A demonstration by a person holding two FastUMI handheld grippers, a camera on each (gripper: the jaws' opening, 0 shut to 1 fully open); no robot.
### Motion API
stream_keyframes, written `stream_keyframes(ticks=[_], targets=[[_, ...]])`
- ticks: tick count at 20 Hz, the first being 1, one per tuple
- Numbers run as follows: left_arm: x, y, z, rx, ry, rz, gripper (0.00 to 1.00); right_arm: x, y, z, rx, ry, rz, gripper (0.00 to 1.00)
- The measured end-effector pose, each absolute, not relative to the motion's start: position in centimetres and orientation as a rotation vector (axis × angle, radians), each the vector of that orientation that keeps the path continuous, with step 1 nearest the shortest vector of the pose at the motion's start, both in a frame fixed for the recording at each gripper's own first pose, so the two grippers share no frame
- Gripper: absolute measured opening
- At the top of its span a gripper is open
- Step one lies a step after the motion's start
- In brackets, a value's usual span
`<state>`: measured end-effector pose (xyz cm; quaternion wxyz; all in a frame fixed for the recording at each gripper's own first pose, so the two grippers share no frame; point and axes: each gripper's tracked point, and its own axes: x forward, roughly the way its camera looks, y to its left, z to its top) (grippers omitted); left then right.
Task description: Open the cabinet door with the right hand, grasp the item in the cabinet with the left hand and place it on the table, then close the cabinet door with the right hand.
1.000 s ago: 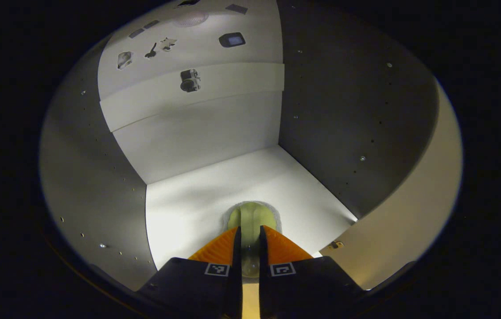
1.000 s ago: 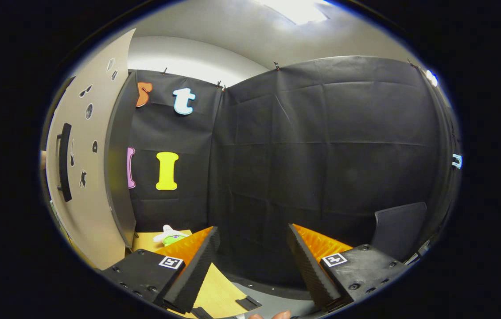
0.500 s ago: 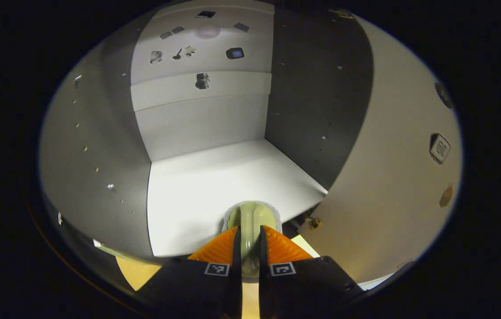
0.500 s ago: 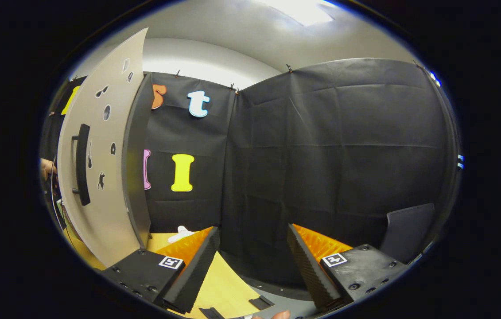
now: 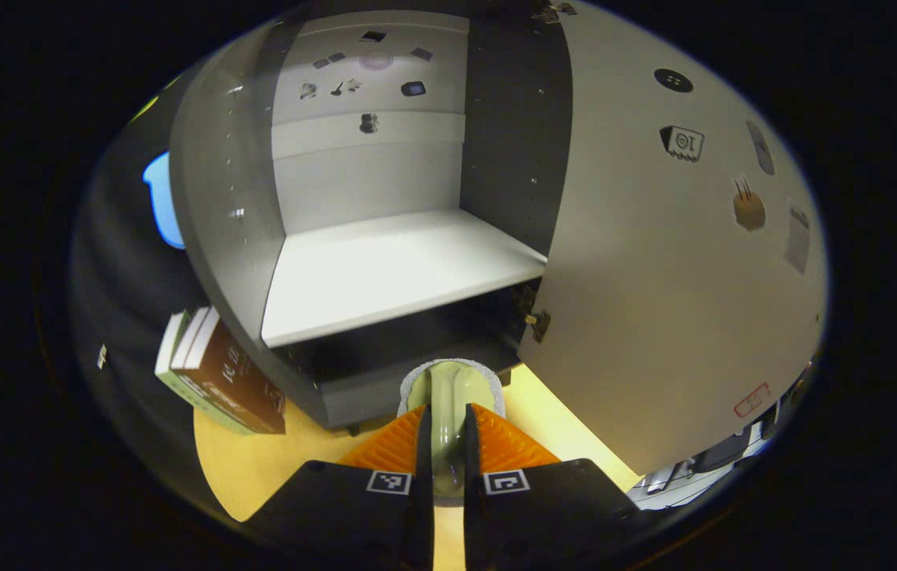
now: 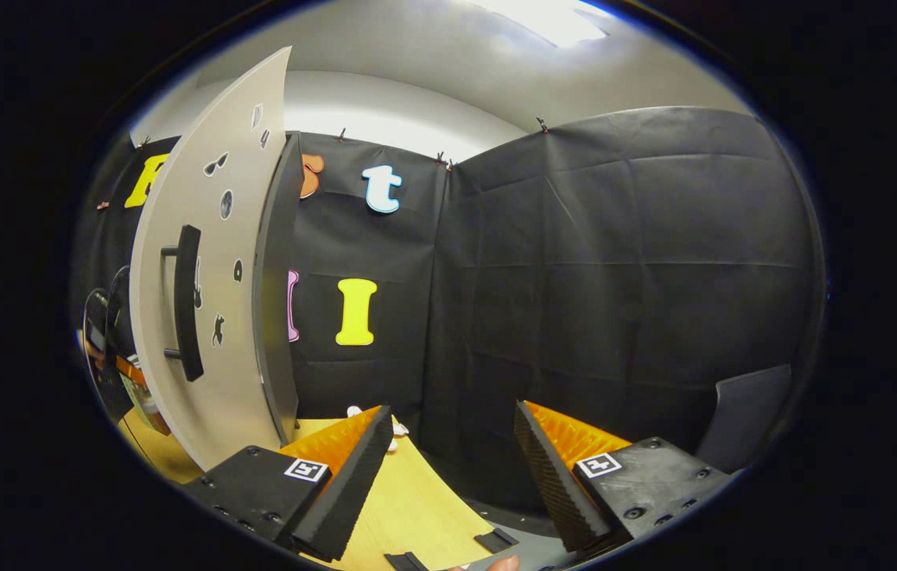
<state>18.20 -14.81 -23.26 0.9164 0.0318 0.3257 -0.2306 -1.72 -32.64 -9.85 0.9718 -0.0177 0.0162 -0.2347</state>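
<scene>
The left gripper point(image 5: 446, 444) fingers clamp the pale green item point(image 5: 448, 396); its long axis runs straight ahead. The item hangs outside the cabinet point(image 5: 385, 270), above the tabletop point(image 5: 258, 460). The right gripper point(image 6: 452, 468) fingers are spread, empty, beside the door point(image 6: 210, 301).

Light: ceiling panel point(image 6: 543, 17) overhead blows out white | left gripper view: cabinet shelf point(image 5: 385, 274) glares bright, the recess beneath it sits in deep shadow, cabinet door point(image 5: 678, 293) warm and evenly lit | right gripper view: dim, matte | Focus: sharp mid-picture | Distortion: straight edges bow strongly toward the rims, which darken.
</scene>
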Motion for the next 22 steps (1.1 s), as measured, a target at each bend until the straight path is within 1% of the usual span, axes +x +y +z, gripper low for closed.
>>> stream_keyframes(ticks=[4, 8, 14, 22], targets=[[15.3, -14.7, -27.5, 0.015, 0.691, -0.446, 0.18, -1.4, -31.6, -9.3, -0.046, 0.024, -0.458, 0.97], [13.3, -14.2, -32.9, 0.056, 0.712, -0.394, 0.19, -1.5, -30.9, -9.6, -0.051, 0.034, -0.449, 0.97], [10.3, -15.3, -40.1, 0.071, 0.737, -0.387, 0.19, -1.6, -31.0, -9.4, -0.042, 0.039, -0.454, 0.97], [9.0, -16.2, -46.0, 0.133, 0.742, -0.388, 0.19, -2.0, -31.5, -9.7, -0.032, 0.057, -0.471, 0.97]])
